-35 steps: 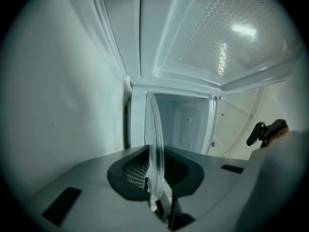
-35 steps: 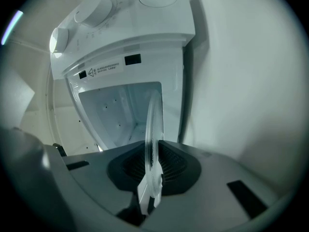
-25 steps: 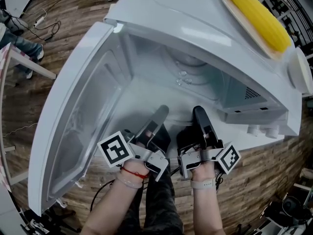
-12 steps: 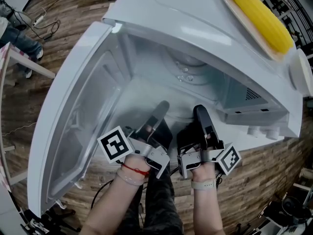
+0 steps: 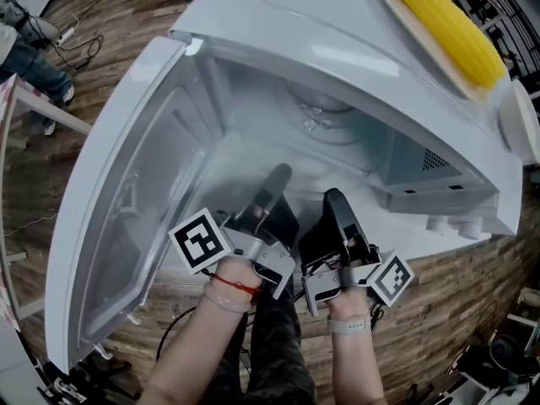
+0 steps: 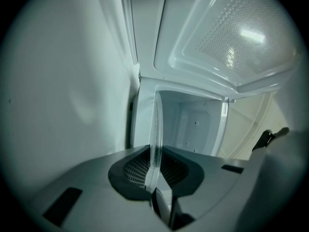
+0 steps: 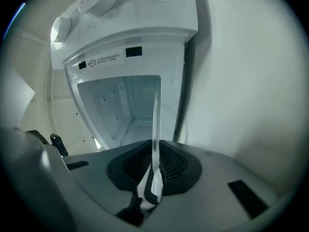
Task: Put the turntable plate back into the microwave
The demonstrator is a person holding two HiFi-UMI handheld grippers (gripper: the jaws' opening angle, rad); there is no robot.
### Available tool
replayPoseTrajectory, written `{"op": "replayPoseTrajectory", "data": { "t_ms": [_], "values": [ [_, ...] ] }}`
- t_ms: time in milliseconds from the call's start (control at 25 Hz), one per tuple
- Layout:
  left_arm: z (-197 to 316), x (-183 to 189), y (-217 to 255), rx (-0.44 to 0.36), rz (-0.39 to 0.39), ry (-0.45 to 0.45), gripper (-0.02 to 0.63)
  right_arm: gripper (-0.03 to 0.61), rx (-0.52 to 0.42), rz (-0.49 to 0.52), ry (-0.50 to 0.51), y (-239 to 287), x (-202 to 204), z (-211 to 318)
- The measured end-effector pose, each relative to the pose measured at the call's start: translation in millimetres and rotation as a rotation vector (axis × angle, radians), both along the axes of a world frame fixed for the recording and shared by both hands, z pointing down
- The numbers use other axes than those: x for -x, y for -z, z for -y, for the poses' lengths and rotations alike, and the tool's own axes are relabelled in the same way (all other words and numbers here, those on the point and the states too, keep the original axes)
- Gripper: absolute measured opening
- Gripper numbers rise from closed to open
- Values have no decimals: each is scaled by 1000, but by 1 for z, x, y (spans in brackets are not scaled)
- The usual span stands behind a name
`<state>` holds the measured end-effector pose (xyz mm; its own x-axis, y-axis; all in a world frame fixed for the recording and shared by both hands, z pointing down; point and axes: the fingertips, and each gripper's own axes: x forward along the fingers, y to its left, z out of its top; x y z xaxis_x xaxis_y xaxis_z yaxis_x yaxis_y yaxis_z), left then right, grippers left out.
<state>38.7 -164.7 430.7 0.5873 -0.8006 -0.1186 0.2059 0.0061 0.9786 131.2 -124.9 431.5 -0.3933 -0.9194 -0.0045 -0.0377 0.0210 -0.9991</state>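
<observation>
The clear glass turntable plate (image 6: pixel 157 129) shows edge-on between the left gripper's pads, and its rim (image 7: pixel 155 120) shows the same way in the right gripper view. In the head view the plate (image 5: pixel 304 180) is only a faint sheen in front of the open white microwave (image 5: pixel 337 133). My left gripper (image 5: pixel 277 177) and right gripper (image 5: pixel 332 199) are side by side at the cavity's mouth, each shut on the plate's near rim. The left gripper (image 6: pixel 155 170) and right gripper (image 7: pixel 155 166) both look into the white cavity.
The microwave door (image 5: pixel 135 201) hangs open to the left. A yellow corn cob (image 5: pixel 443 28) lies on a tray on top of the microwave. Control knobs (image 5: pixel 447 224) sit on the right front panel. A person's legs (image 5: pixel 29 57) and cables show on the wooden floor at the far left.
Both grippers have moved a little forward and left toward the cavity with the plate; the right one has drawn closer to the left.
</observation>
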Motion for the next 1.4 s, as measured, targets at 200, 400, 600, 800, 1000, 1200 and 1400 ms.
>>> {"op": "replayPoseTrajectory", "data": {
  "t_ms": [200, 400, 600, 800, 1000, 1200, 1400],
  "values": [
    [1, -3, 1, -35, 23, -18, 42, 54, 11, 14, -25, -1, -2, 3],
    [-1, -7, 3, -52, 34, -49, 42, 54, 17, 23, -48, -2, -9, 8],
    [-1, -7, 4, -56, 27, -53, 43, 52, 21, 29, -58, -2, -12, 14],
    [-2, -10, 4, -53, 16, -62, 43, 52, 23, 34, -69, -1, -16, 16],
    [-3, -14, 6, -52, 5, -72, 43, 52, 20, 33, -74, 0, -21, 19],
    [0, -17, 7, -54, 16, -80, 43, 52, 16, 36, -88, 3, -24, 23],
    [7, -18, 6, -44, 15, -78, 43, 52, 27, 44, -94, 1, -24, 28]
  ]
}}
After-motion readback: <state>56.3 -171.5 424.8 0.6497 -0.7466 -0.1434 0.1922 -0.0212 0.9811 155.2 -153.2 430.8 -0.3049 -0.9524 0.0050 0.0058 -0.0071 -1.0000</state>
